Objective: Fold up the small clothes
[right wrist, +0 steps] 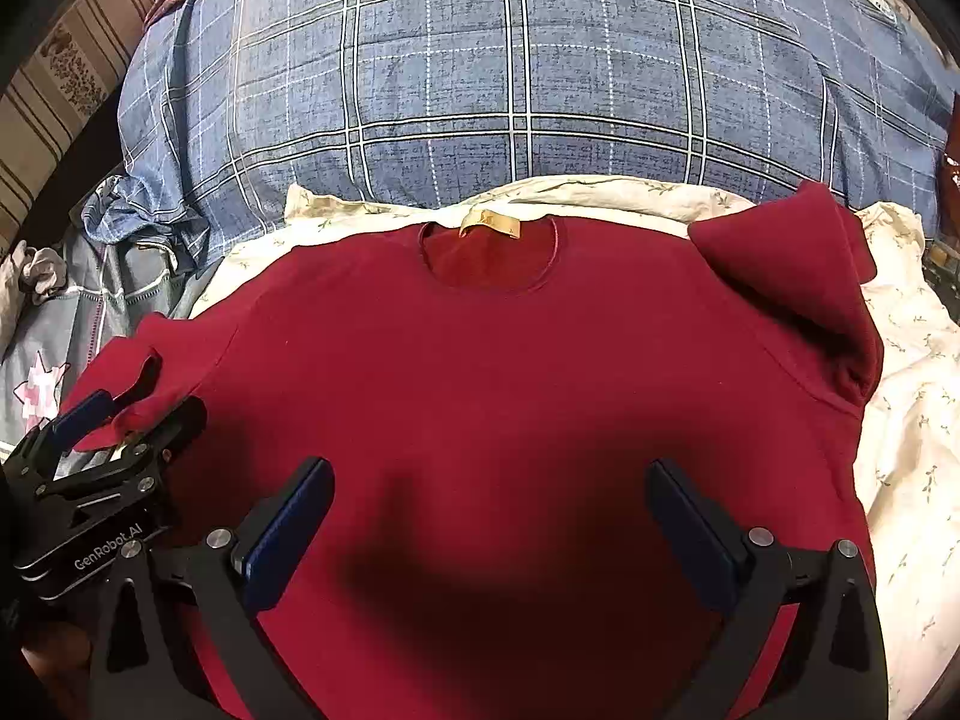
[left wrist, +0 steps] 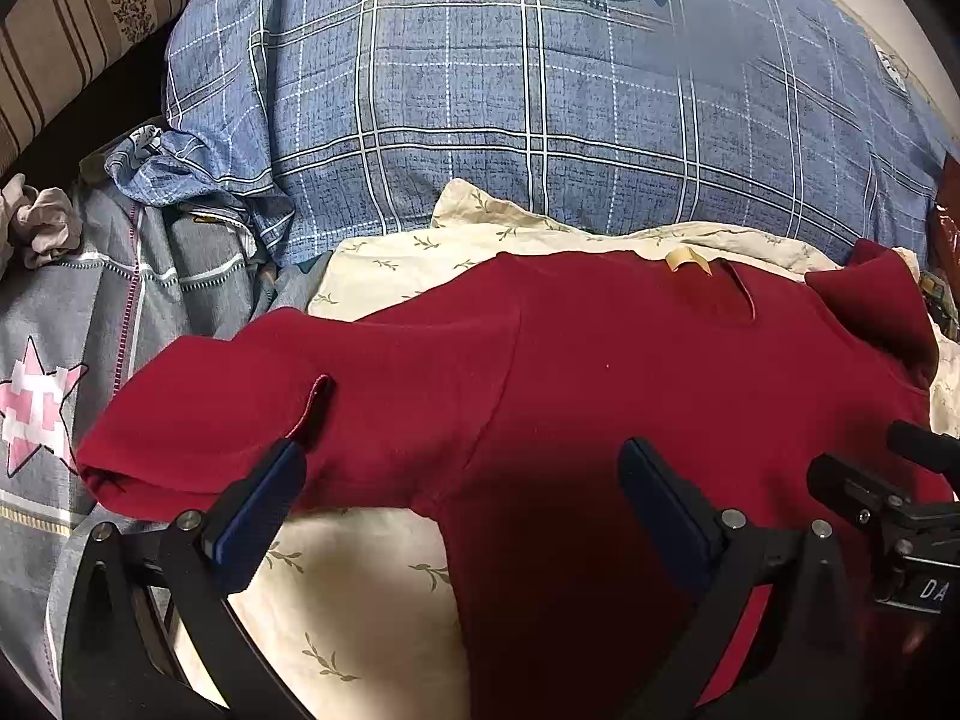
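Note:
A small dark red T-shirt (right wrist: pixel 492 372) lies flat, front up, on a cream leaf-print cloth (right wrist: pixel 906 420), neck opening and tan label (right wrist: pixel 489 222) at the far side. Its right sleeve (right wrist: pixel 798 276) is folded up and inward. Its left sleeve (left wrist: pixel 198 420) lies spread to the left. My left gripper (left wrist: pixel 462 474) is open above the shirt near the left sleeve and armpit; it also shows in the right wrist view (right wrist: pixel 129 414). My right gripper (right wrist: pixel 489 486) is open and empty above the shirt's chest; it also shows at the right edge of the left wrist view (left wrist: pixel 870 480).
A big blue plaid quilt (right wrist: pixel 540 78) bulges behind the shirt. A grey blanket with a pink star (left wrist: pixel 36 408) lies to the left with a crumpled grey sock (left wrist: pixel 42 222). A striped floral headboard (left wrist: pixel 66 18) stands at far left.

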